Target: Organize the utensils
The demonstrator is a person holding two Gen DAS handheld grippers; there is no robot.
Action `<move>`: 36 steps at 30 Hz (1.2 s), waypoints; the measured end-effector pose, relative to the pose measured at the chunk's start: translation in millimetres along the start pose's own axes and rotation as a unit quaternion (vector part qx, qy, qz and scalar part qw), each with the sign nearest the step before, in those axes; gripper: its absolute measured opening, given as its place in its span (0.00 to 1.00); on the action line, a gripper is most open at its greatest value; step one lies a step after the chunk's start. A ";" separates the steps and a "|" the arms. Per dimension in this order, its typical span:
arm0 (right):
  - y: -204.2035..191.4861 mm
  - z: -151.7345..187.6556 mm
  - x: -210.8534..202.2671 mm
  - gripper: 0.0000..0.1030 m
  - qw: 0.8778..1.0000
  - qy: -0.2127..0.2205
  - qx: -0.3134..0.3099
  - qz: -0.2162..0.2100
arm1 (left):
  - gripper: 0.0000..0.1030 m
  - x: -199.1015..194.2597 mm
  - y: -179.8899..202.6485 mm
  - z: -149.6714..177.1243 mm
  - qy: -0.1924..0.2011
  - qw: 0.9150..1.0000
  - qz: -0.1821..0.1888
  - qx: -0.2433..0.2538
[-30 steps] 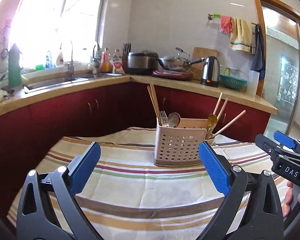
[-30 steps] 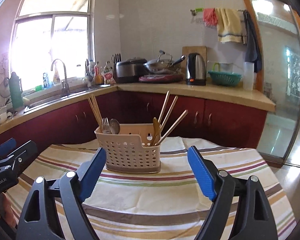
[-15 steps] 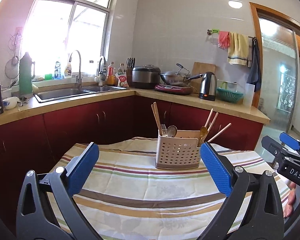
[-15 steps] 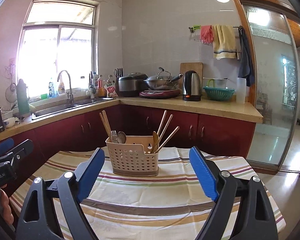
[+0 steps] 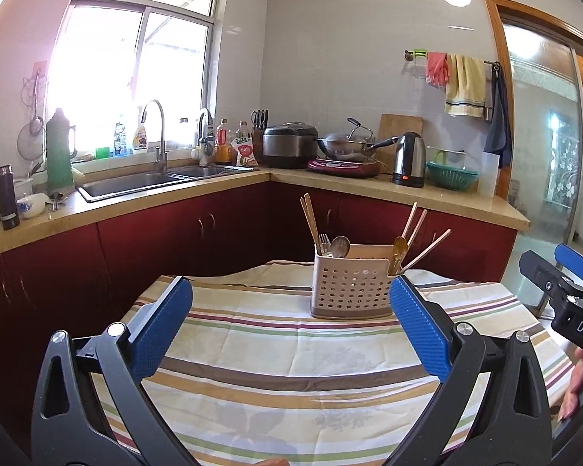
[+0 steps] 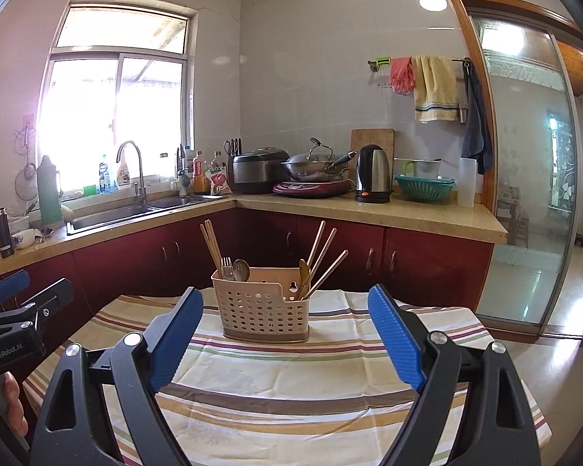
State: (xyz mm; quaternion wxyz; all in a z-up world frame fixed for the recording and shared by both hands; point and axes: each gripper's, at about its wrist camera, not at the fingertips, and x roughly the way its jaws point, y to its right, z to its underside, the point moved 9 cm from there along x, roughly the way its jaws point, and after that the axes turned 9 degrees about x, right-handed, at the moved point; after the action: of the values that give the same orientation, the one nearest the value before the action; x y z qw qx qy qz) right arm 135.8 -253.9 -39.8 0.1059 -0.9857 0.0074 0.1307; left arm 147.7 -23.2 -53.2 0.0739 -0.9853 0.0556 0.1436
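A: Counting L to R on the table: what's in the caddy (image 6: 261, 310)?

B: 1 beige perforated caddy, upright on the striped cloth (image 6: 291, 380), far side of the table, centre. L compartment: 2 wooden chopsticks (image 6: 212, 246) leaning left, 1 fork (image 6: 226, 266), 1 spoon (image 6: 241, 269). R compartment: 1 golden spoon (image 6: 304, 272), then 3 pale chopsticks (image 6: 322, 262) fanning right. Middle compartment: can't tell what's inside.

A: Same count from the left wrist cam?

B: Yep. Caddy (image 5: 351, 289), 2 chopsticks, fork and spoon on its L, golden spoon (image 5: 399, 246) and 3 sticks on its R.

A: Grippers?

B: 2. Left gripper (image 5: 291, 326): blue pads wide apart, nothing between them, held above the near cloth, well short of the caddy. Right gripper (image 6: 285, 339): same, pads spread, empty, caddy seen between them but farther off. Each shows at the edge of the other's view: left gripper at the left edge in the right cam, right gripper (image 5: 567, 291) at the right edge in the left cam.

A: Background?

B: Sink (image 6: 136, 211) w/ 2 taps on the L counter, 1 rice cooker (image 6: 258, 169), 1 wok (image 6: 315, 167), 1 kettle (image 6: 374, 174), 1 green basket (image 6: 425, 188).
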 end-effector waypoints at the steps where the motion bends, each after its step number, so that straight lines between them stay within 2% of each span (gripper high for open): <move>1: -0.4 0.0 0.0 0.82 1.000 0.000 -0.001 0.000 | 0.96 -0.7 0.7 -0.3 0.001 1.000 0.003 -0.001; 5: -1.6 -0.4 -1.2 0.82 1.000 0.001 -0.002 0.000 | 0.96 -1.8 4.1 0.3 -0.001 1.000 0.020 -0.006; 36: 2.8 6.7 6.0 0.82 1.000 -0.014 -0.001 0.003 | 0.96 6.0 12.8 5.8 -0.012 0.999 0.043 -0.011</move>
State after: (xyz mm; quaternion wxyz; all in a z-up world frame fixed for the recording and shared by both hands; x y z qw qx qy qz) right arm 139.7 -255.2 -48.3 0.1051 -0.9839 0.0085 0.1446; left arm 150.1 -35.4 -62.1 0.0572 -0.9811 0.0953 0.1586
